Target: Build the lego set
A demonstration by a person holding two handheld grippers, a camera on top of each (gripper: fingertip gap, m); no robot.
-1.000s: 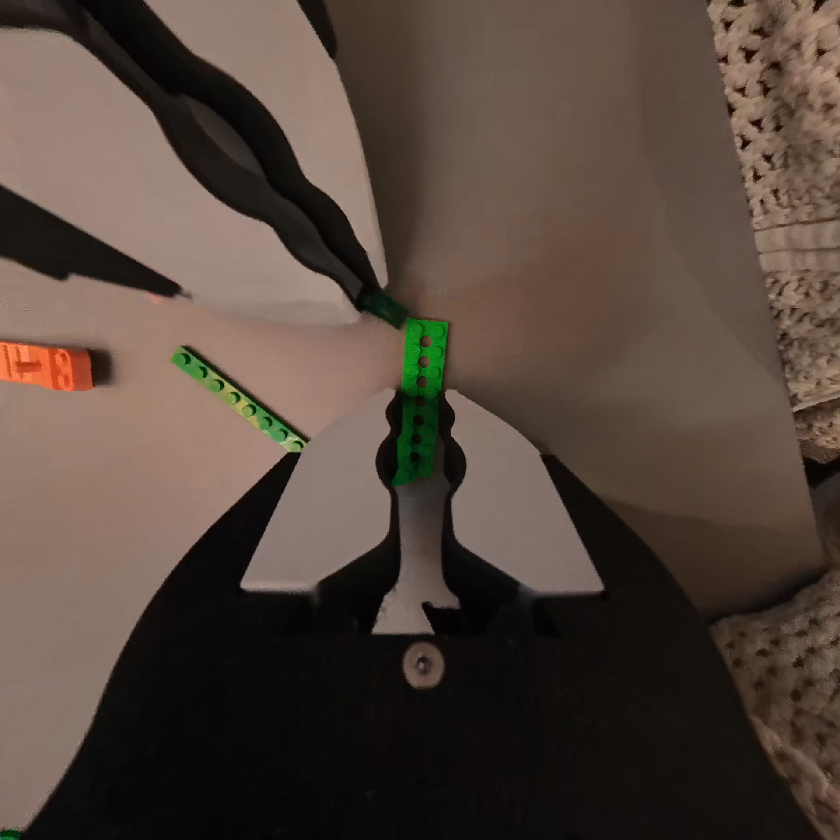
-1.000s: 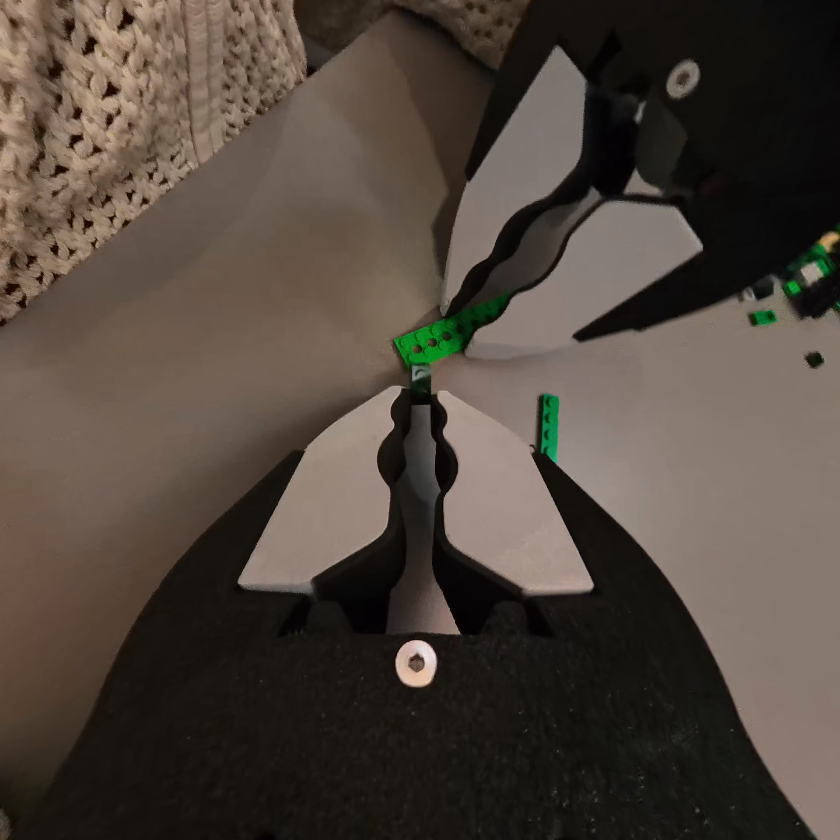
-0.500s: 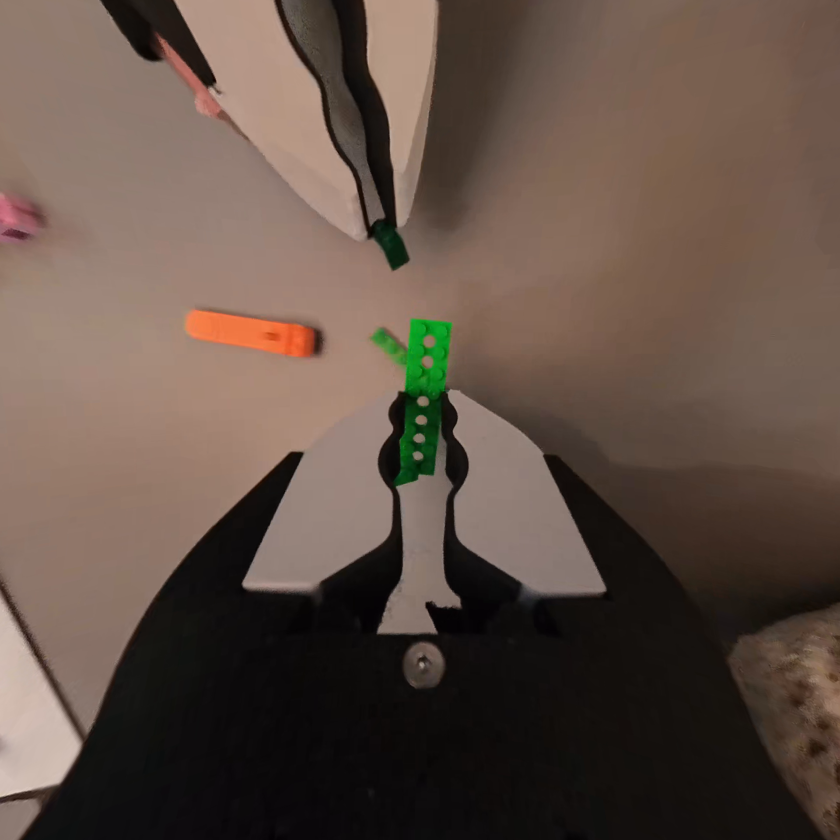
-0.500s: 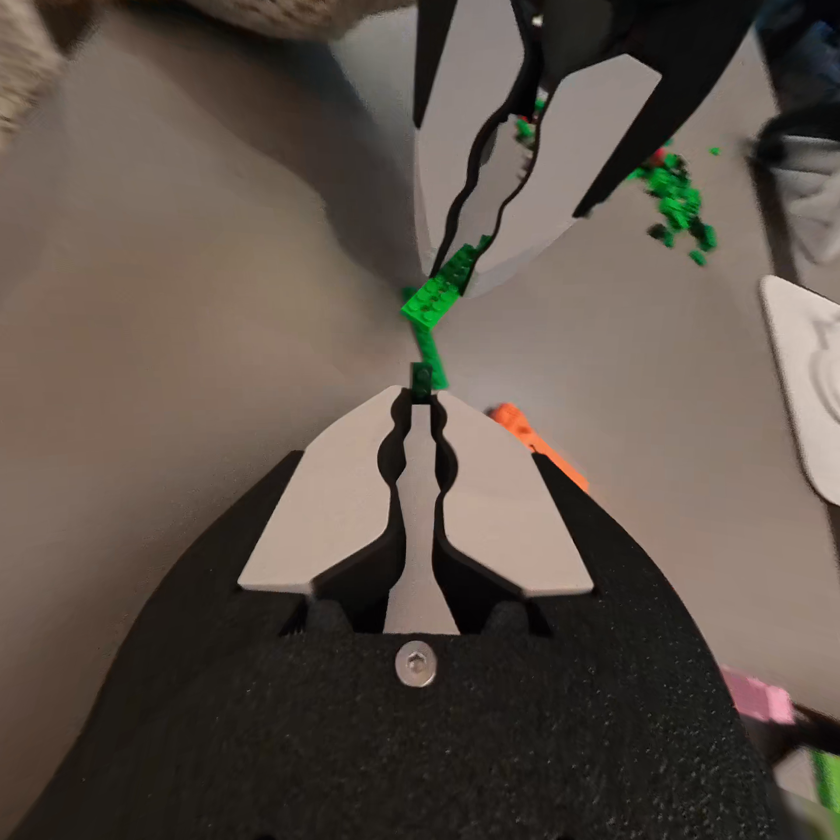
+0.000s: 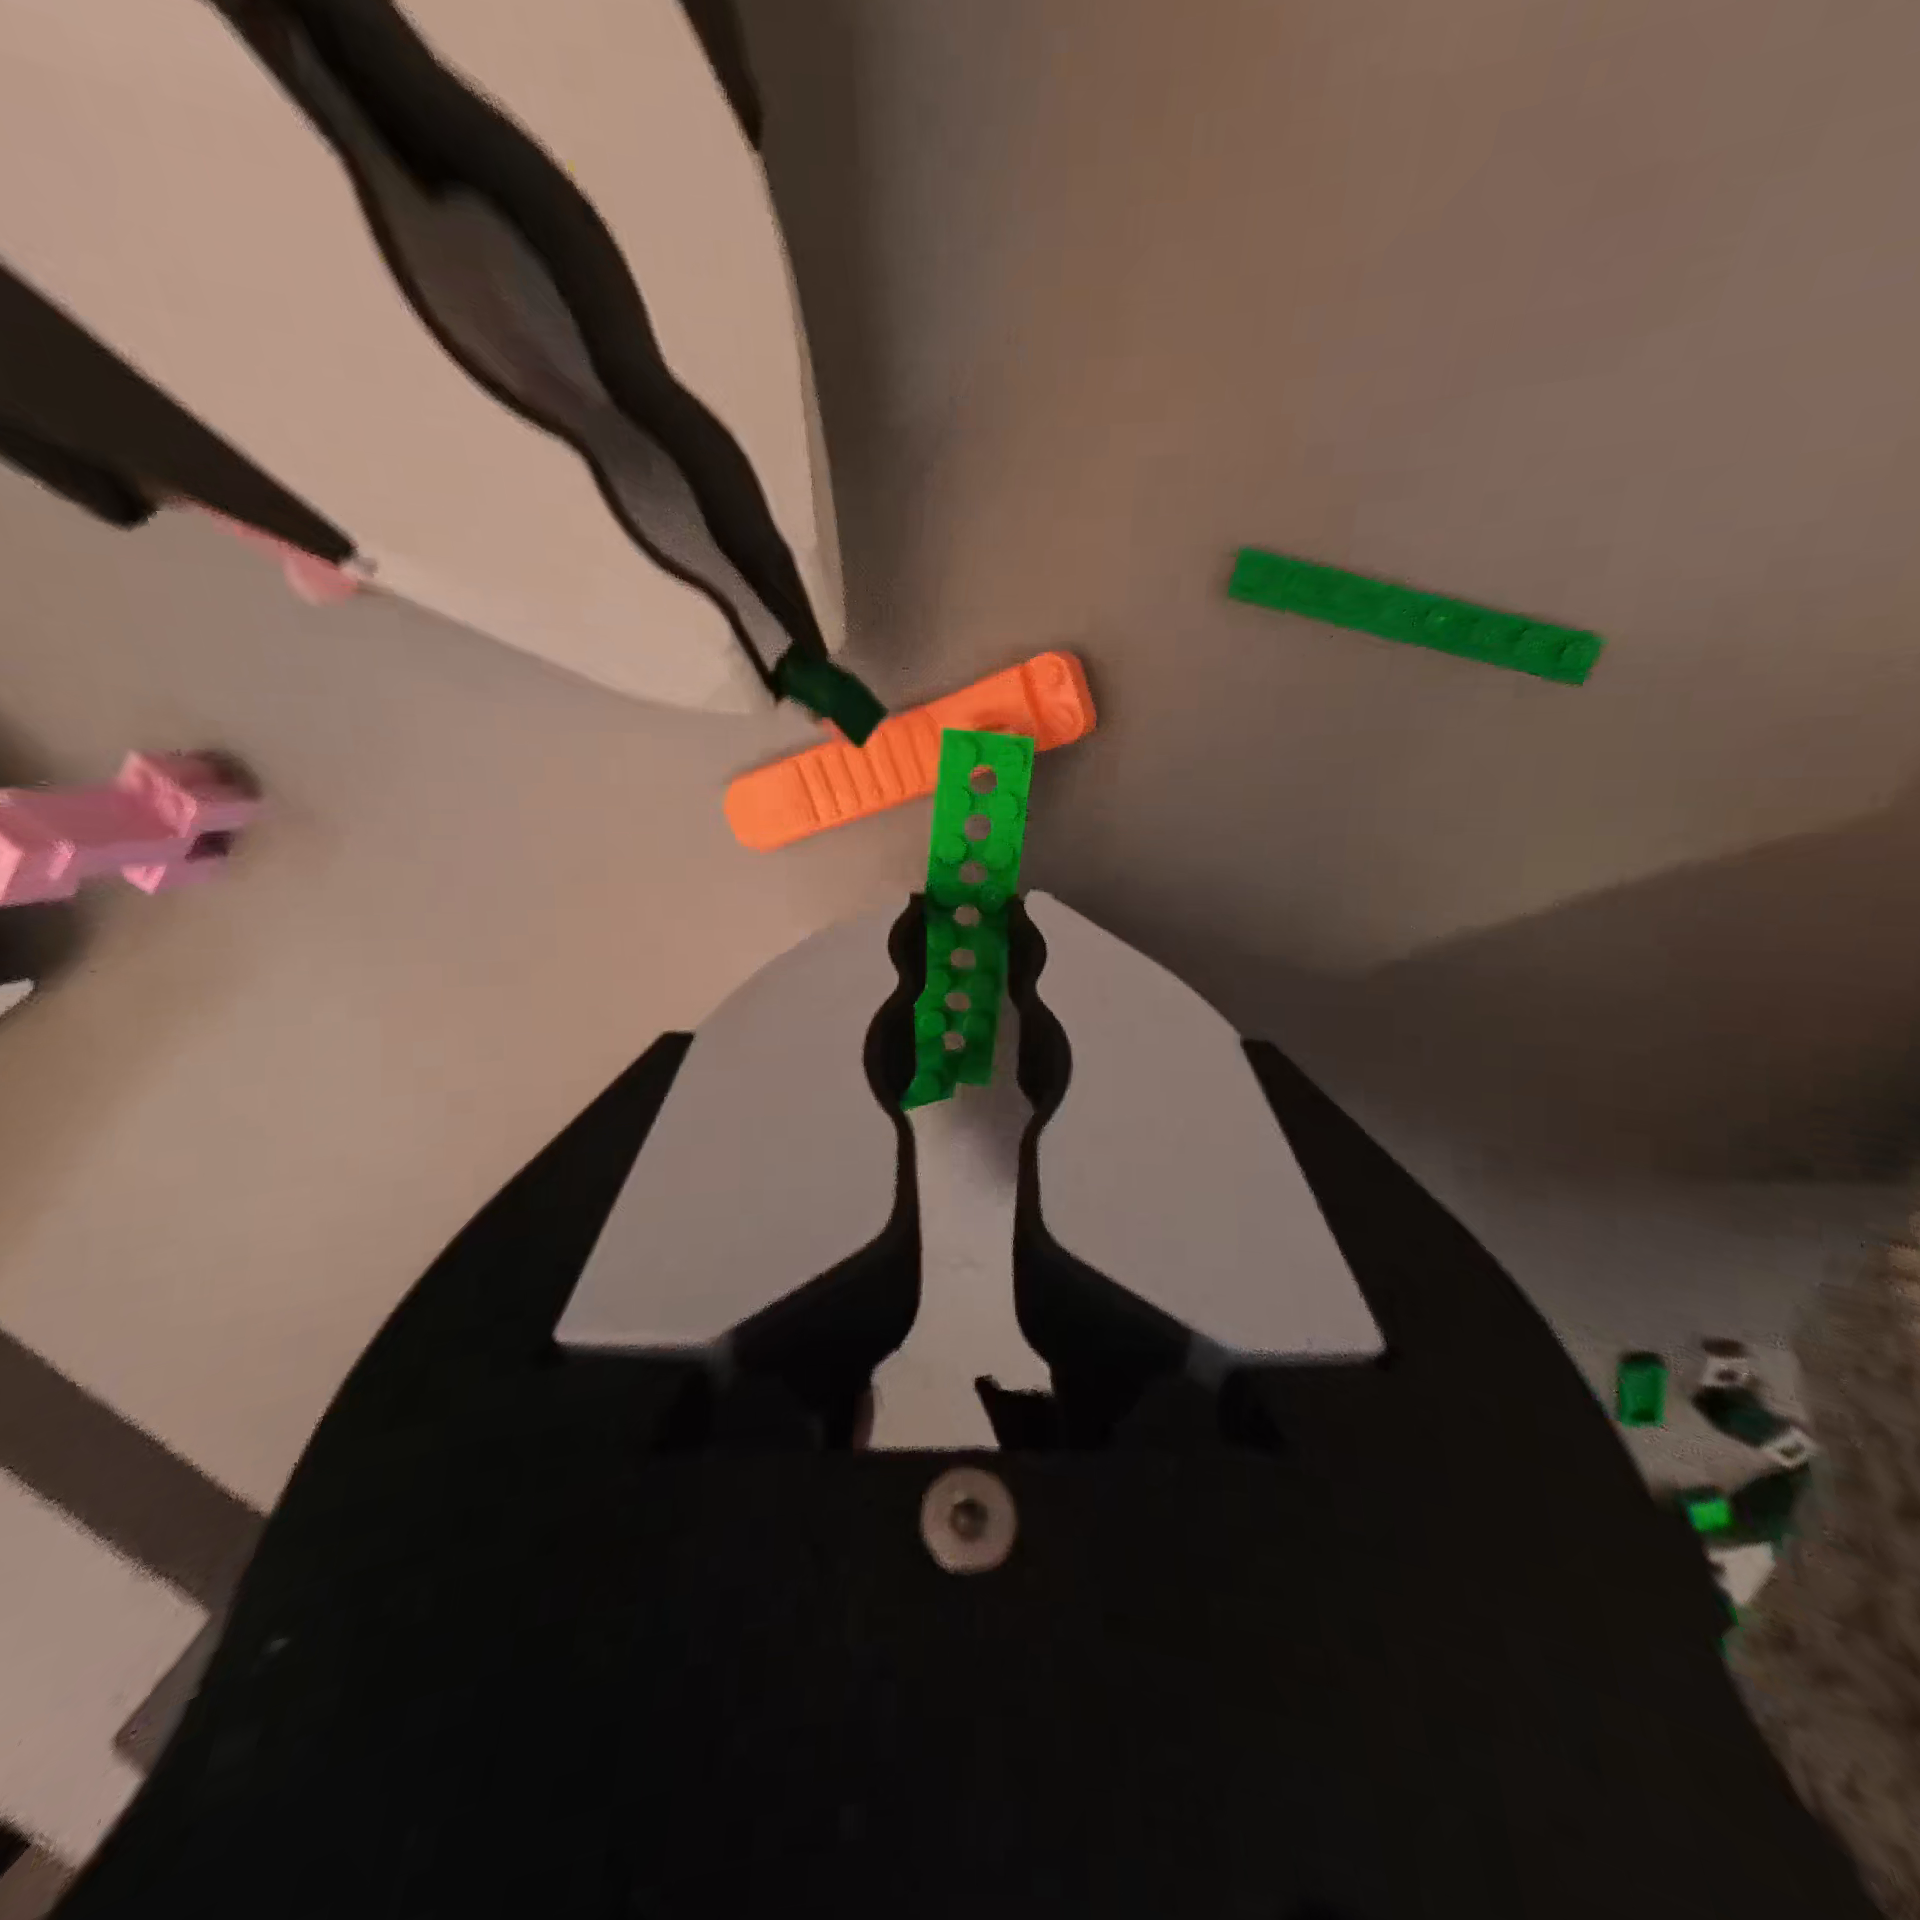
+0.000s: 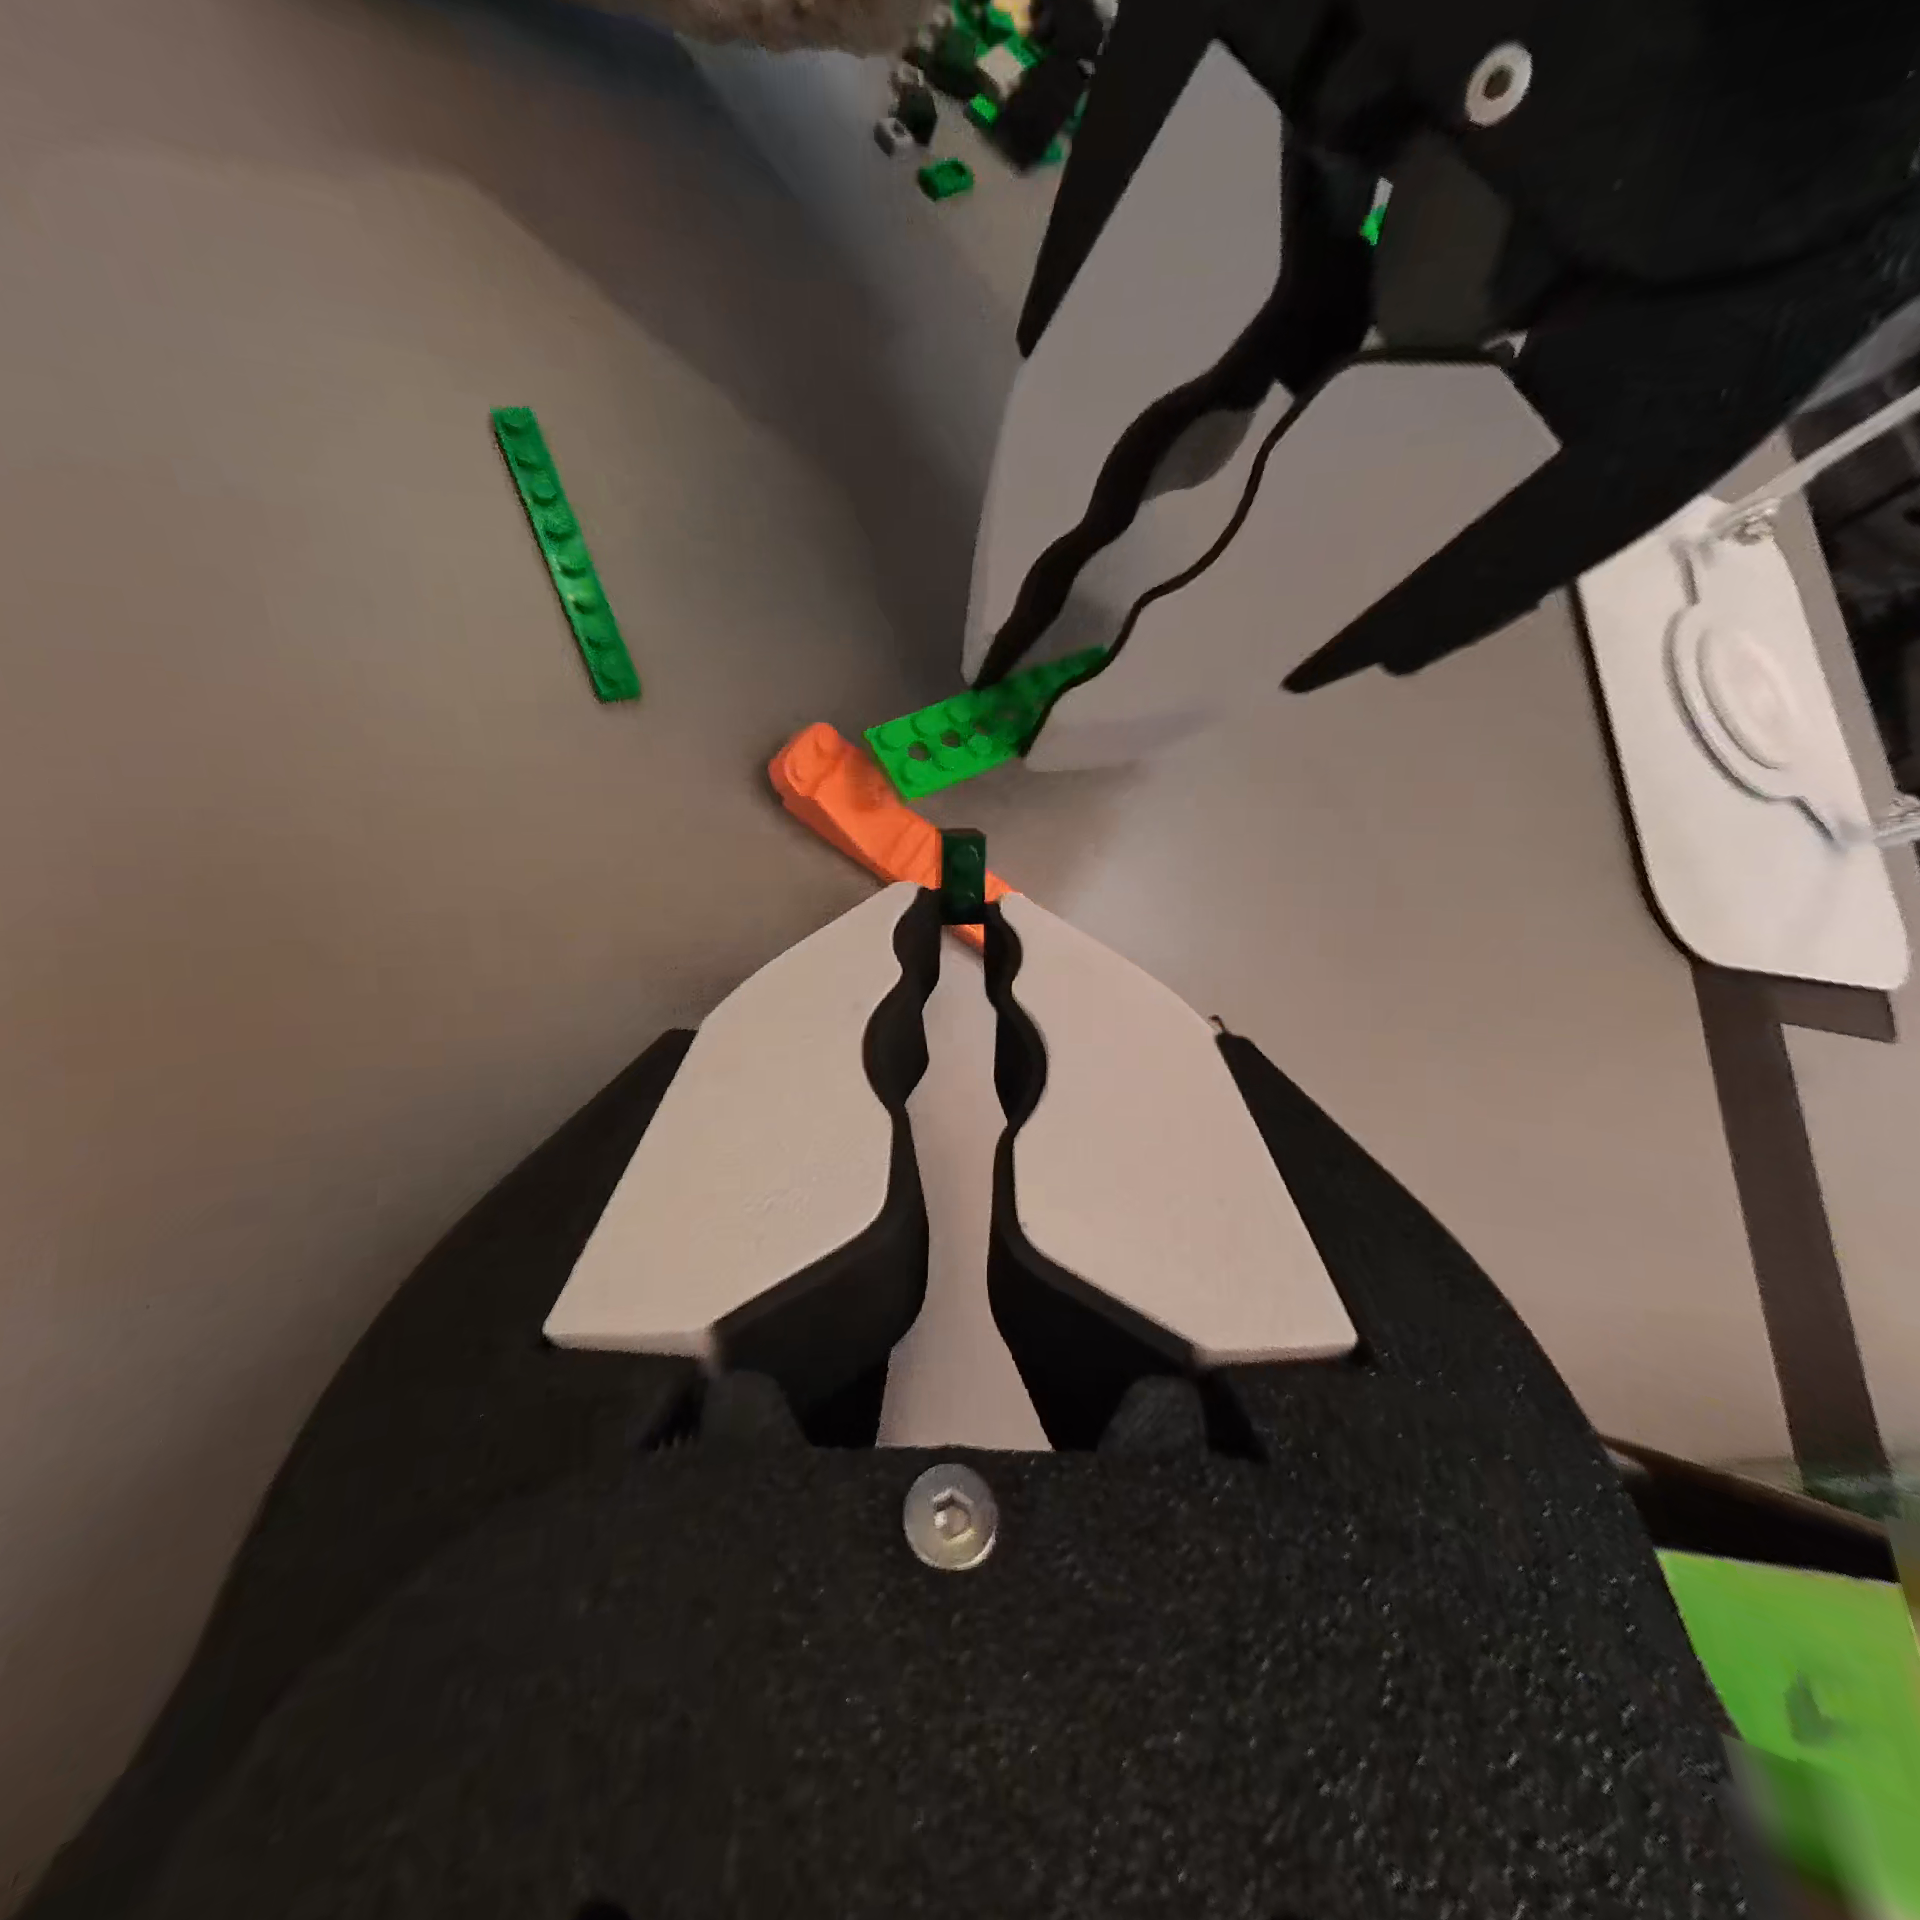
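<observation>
Over the middle of the table (image 5: pixel 1351 312), both grippers hang close together, tips nearly meeting. Largest first: the left gripper (image 5: pixel 966 914) fills the lower half of its own view, fingers pinching a bright green plate (image 5: pixel 971 883) by its near end, the far end sticking out past the tips with its studs and holes on show. The right gripper (image 6: pixel 961 904) comes in from the other side, fingers pressed on a small dark green piece (image 6: pixel 962 878) that pokes just past its tips. In the left view that piece sits just beside the far end of the plate, and I can't tell if they touch.

Down on the table, an orange separator tool (image 5: pixel 904 753) lies right under the meeting point. A long green strip (image 5: pixel 1413 615) lies well apart, on its own. A pink piece (image 5: pixel 135 821) sits at the left edge of the left view, and a scatter of loose green bits (image 6: pixel 966 94) waits near the far edge of the table.

Progress? Early, I'd say: no assembled model shows anywhere, just these two parts about to be joined. Plenty of loose stock left to place.
</observation>
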